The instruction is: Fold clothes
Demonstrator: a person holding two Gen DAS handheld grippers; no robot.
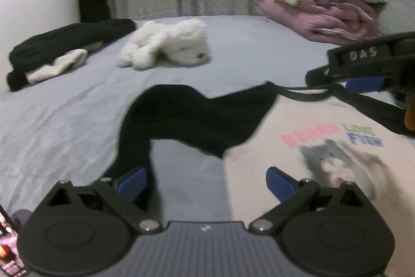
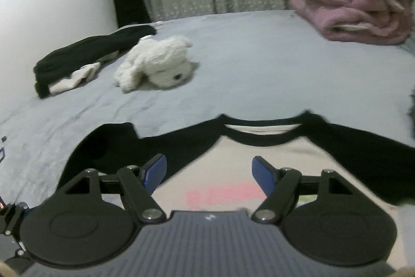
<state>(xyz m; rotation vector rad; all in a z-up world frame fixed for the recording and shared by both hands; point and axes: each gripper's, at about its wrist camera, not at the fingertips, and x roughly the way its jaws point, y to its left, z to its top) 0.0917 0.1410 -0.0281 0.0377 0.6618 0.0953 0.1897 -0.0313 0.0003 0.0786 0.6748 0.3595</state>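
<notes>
Raglan shirt (image 2: pixel 233 155), cream body with black sleeves, lies flat and face up on the near part of the grey bed (image 2: pixel 259 56). Left gripper (image 1: pixel 206 184) hangs over its left sleeve, right gripper (image 2: pixel 209 174) over its chest print; both sets of jaws apart, nothing between them. Far left: white plush dog (image 2: pixel 158 61) beside dark clothes (image 2: pixel 85 53); far right: folded pink blanket (image 2: pixel 358 14).

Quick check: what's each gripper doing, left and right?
Left gripper: open, empty, above the black-sleeved cream shirt.
Right gripper: open, empty, above the same shirt.
</notes>
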